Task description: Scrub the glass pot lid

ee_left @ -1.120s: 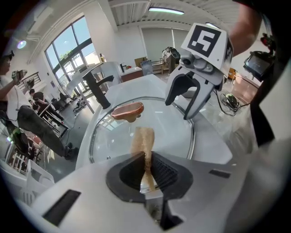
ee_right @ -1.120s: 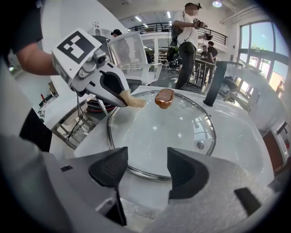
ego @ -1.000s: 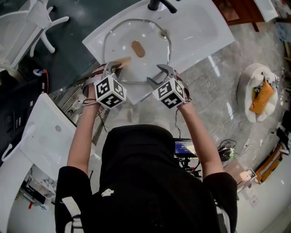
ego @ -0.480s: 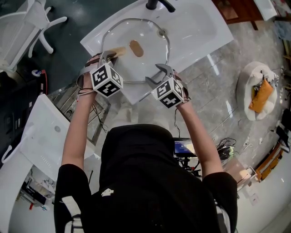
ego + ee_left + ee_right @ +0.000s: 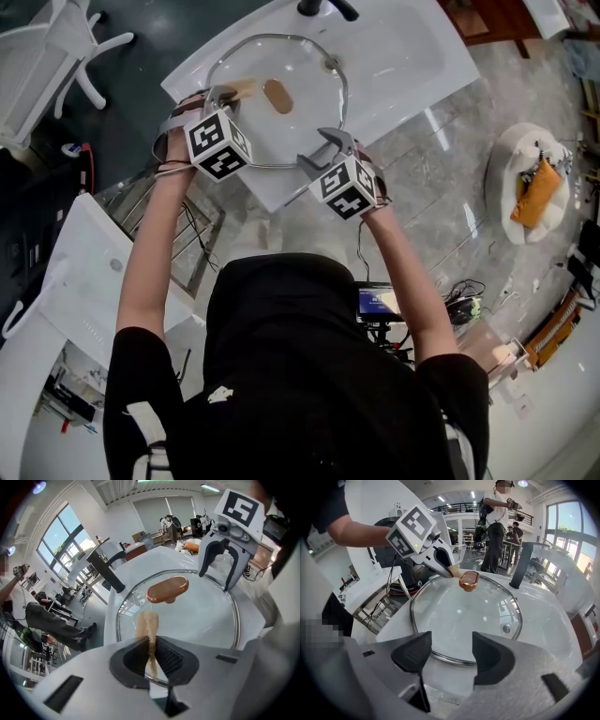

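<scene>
Glossy grey stone floor (image 5: 441, 178) fills the right of the head view and gives way to dark flooring (image 5: 150, 37) at upper left, where a white chair (image 5: 47, 47) stands. In the left gripper view, tall windows (image 5: 58, 543) brighten the left side and strip lights (image 5: 211, 487) run along the top.

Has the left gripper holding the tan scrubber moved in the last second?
Yes. The left gripper has slid away from the person along the glass lid's left side; its scrubber lies level with the brown handle.
</scene>
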